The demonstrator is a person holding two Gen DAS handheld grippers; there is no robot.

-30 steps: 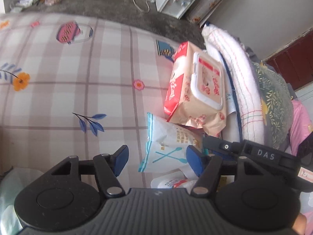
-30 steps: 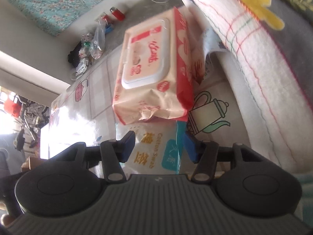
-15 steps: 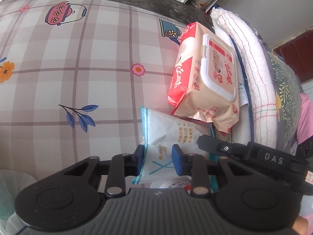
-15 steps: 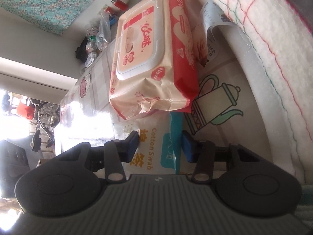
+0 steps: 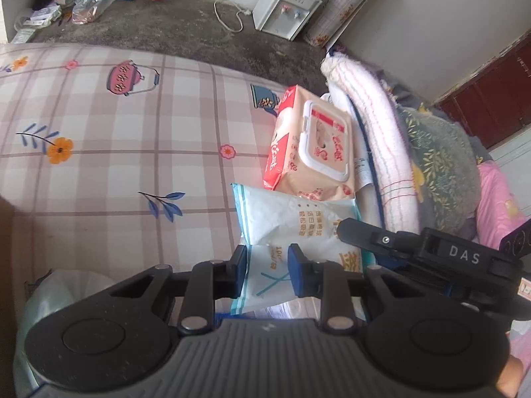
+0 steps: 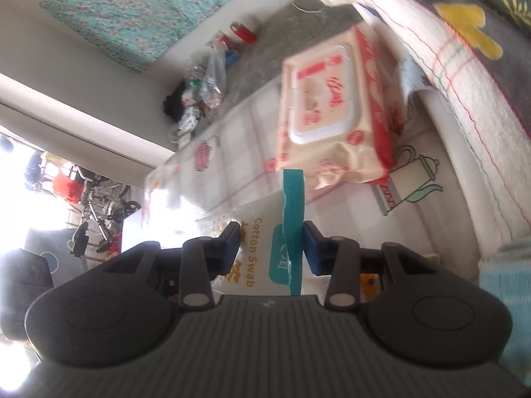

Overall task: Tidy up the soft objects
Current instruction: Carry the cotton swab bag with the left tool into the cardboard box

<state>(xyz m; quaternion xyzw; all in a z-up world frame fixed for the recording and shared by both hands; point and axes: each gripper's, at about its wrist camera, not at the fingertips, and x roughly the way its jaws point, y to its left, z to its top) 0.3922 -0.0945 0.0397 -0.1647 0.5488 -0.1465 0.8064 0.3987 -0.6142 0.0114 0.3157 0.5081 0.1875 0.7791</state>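
Observation:
A white and light-blue cotton swab bag point(image 5: 292, 219) lies just in front of a red and cream wet wipes pack point(image 5: 312, 152) on the checked sheet point(image 5: 116, 165). My left gripper point(image 5: 267, 272) is closing, and its blue pads pinch the bag's near corner. From the right, the other gripper's black finger point(image 5: 358, 233) reaches onto the same bag. In the right wrist view my right gripper point(image 6: 270, 248) is also closing on the cotton swab bag point(image 6: 252, 255). The bag's teal edge stands up against its right pad. The wet wipes pack point(image 6: 332, 112) lies beyond.
A rolled white towel point(image 5: 375, 139) and a grey leaf-print quilt point(image 5: 441, 165) lie along the right of the wipes. A pale blue cloth point(image 6: 507, 298) is at the right. A clear plastic bag point(image 5: 66, 285) sits at the lower left. Past the bed edge stands a water dispenser point(image 5: 282, 10).
Both grippers have narrowed from wide open onto the cotton swab bag. Both have then risen, so the bed and wipes pack look farther away and the bag's teal edge has folded upward.

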